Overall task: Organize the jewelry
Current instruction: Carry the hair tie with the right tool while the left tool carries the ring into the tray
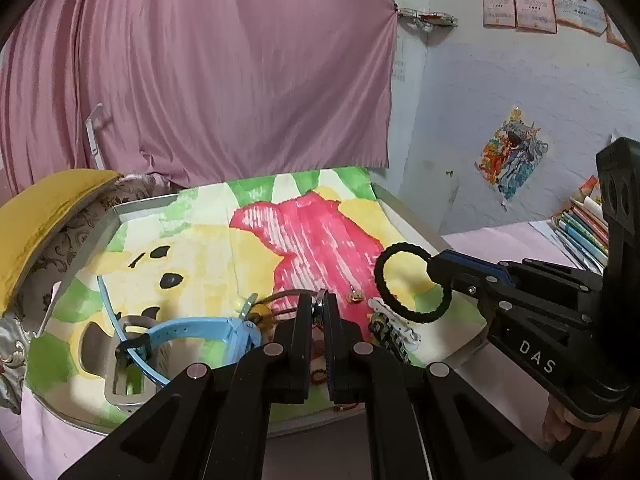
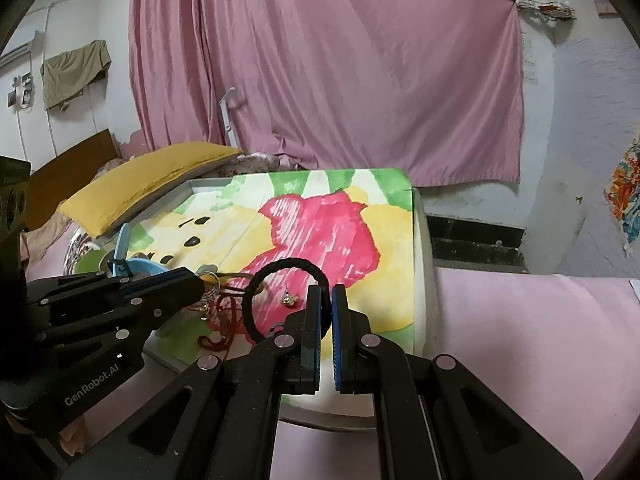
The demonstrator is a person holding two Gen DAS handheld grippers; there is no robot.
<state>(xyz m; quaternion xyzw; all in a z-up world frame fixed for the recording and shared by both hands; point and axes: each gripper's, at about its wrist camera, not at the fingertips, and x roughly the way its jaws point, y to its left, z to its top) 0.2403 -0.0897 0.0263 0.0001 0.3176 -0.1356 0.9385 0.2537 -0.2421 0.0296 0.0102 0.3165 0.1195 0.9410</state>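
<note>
At the tray's (image 1: 132,204) left edge lie a blue watch (image 1: 200,330) and a thin blue band (image 1: 105,300). Near the front edge, the left gripper (image 1: 319,308) is pinched tight on a metal ring (image 1: 320,298), beside red cord (image 2: 224,320). A small gold charm (image 1: 354,297) sits mid-tray on the painted paper. Toward the right edge, the right gripper (image 2: 326,296) is clamped on a black hair tie (image 1: 412,282), raised above a beaded bracelet (image 1: 394,330).
</note>
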